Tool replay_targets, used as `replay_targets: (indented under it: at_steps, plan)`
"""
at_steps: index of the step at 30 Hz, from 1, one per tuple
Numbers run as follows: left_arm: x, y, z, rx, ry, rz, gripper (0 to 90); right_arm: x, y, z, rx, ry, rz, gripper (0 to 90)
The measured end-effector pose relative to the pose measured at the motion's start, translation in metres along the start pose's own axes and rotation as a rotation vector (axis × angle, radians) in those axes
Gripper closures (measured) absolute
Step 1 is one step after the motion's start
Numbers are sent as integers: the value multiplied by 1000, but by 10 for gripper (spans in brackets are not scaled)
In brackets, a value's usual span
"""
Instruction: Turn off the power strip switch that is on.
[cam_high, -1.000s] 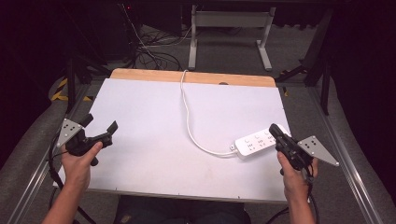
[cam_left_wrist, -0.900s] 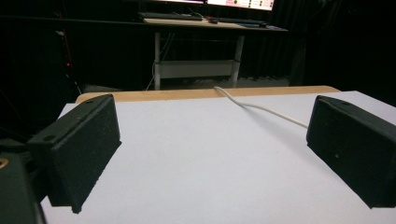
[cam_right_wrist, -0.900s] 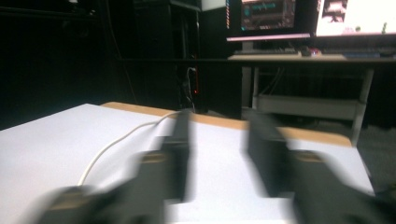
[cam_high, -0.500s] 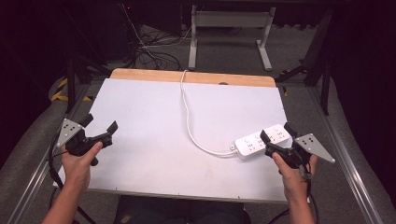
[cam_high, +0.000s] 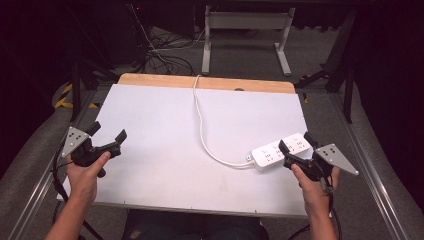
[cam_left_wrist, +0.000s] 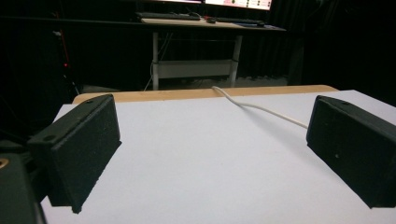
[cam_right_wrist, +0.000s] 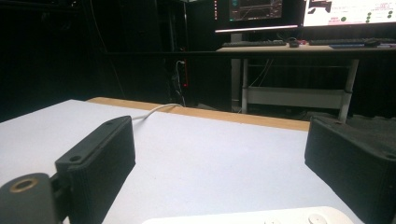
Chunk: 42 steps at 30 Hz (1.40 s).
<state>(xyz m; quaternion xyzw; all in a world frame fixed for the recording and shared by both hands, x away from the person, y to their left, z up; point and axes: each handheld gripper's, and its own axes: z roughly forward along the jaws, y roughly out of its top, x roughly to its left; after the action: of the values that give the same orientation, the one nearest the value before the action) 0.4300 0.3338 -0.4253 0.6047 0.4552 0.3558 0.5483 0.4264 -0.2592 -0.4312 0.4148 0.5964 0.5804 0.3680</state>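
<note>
A white table (cam_high: 150, 115) with a wooden far edge (cam_high: 150, 80); behind it, a metal desk frame (cam_high: 245, 22) and 2 monitors (cam_right_wrist: 299, 11).

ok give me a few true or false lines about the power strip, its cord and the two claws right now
1. The power strip lies near the right claw. True.
2. The right claw is clamped shut on the strip. False: its jaws stand wide, with the strip's end between them.
3. The white cord runs to the table's far edge. True.
4. The left claw holds the cord. False: it is open and empty, away from the cord.
5. The strip is black. False: it is white.
</note>
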Motion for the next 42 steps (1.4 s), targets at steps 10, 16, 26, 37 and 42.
replay_targets:
  at_steps: [10,16,26,37,42]
  plan:
    - [-1,0,-1,-7,-3,-3,32,1,0,-1,7,-8,-1,91]
    - [0,1,-7,-16,-1,-5,31,0,-2,2,21,-11,2,91]
    - [0,2,-10,-21,1,-4,31,3,-3,3,34,-8,-14,87]
    - [-1,2,-9,-19,-2,-2,31,2,-3,3,42,-9,-11,86]
    - [-1,2,-9,-16,-6,1,31,2,-4,3,44,-10,-18,86]
